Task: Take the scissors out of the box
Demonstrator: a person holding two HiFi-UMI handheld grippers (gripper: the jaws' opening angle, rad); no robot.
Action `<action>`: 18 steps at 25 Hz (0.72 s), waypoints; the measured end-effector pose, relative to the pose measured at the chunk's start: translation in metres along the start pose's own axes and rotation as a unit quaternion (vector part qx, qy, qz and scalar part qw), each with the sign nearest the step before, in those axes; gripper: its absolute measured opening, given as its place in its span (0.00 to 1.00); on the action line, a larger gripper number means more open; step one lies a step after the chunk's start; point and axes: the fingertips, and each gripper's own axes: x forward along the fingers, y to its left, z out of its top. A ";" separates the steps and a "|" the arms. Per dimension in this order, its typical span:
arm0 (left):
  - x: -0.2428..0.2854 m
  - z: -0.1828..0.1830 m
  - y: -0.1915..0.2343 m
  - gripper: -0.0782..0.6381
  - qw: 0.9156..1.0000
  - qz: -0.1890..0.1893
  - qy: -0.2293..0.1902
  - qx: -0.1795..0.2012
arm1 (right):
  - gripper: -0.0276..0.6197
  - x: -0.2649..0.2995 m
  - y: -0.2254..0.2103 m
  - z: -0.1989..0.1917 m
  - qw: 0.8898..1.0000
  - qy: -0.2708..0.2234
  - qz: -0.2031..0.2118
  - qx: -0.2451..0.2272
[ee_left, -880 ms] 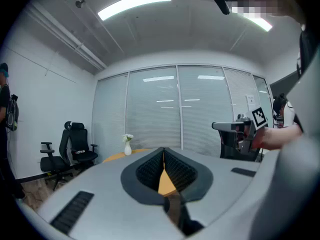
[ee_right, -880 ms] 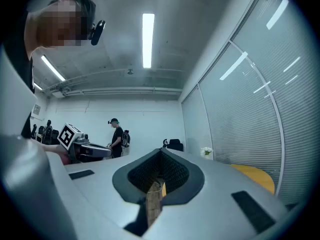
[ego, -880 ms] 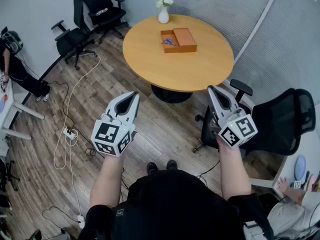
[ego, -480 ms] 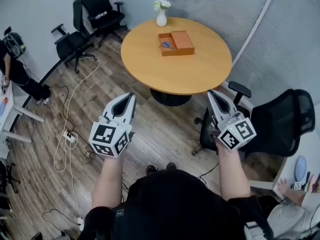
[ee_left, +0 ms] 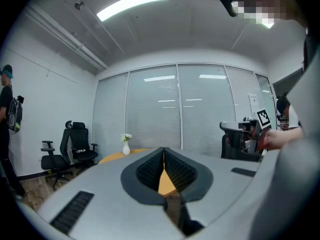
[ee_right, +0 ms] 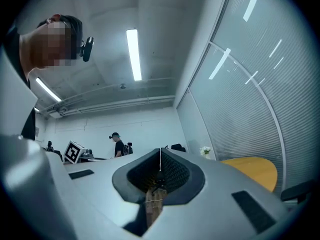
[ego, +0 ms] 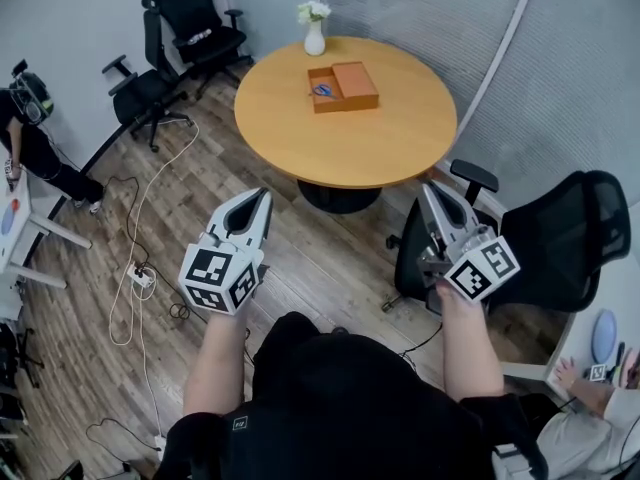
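Though beyond both gripper views — scissors (ego: 322, 90) in the box (ego: 358, 80), head view.

You hold both forearms out ahead of your body. Your left gripper (ego: 261, 197) and right gripper (ego: 431, 189) both point forward, each with its jaws pressed together.

the round table (ego: 350, 143) is done in a warm orange-tan, and the box (ego: 358, 80) on it is a shade darker, more orange-brown. a bit of blue is shown by the scissors (ego: 322, 90). the vase (ego: 314, 40) is plain white. the floor (ego: 190, 178) is laid in streaky brown wood planks. the office chairs (ego: 195, 18) are all black. the left gripper (ego: 264, 196) and right gripper (ego: 429, 188) are finished in light grey, with black-and-white square markers (ego: 212, 266) printed on, and the pads (ee_left: 150, 170) are ribbed dark grey.
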 end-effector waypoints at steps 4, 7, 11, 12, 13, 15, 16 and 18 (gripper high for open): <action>0.007 -0.005 -0.003 0.13 1.000 -0.001 0.004 0.000 | 0.10 0.004 -0.004 -0.004 1.000 0.009 0.006 -0.004; 0.016 -0.010 0.007 0.13 1.000 0.001 0.006 -0.002 | 0.10 0.015 -0.010 -0.012 1.000 0.023 0.005 -0.011; 0.035 -0.021 0.036 0.13 1.000 0.001 0.006 -0.016 | 0.10 0.043 -0.020 -0.029 0.999 0.047 0.000 -0.013; 0.040 -0.025 0.045 0.13 1.000 0.000 0.008 -0.020 | 0.10 0.052 -0.023 -0.035 0.999 0.053 -0.001 -0.012; 0.046 -0.029 0.054 0.13 1.000 -0.002 0.010 -0.023 | 0.10 0.061 -0.026 -0.040 0.998 0.059 -0.003 -0.011; 0.060 -0.036 0.075 0.13 1.000 -0.007 0.015 -0.027 | 0.10 0.085 -0.034 -0.049 0.998 0.067 -0.009 -0.009; 0.069 -0.039 0.086 0.13 0.999 -0.009 0.017 -0.029 | 0.10 0.098 -0.038 -0.054 0.997 0.071 -0.012 -0.010; 0.085 -0.042 0.110 0.13 0.999 -0.014 0.020 -0.032 | 0.10 0.126 -0.046 -0.063 0.997 0.080 -0.016 -0.010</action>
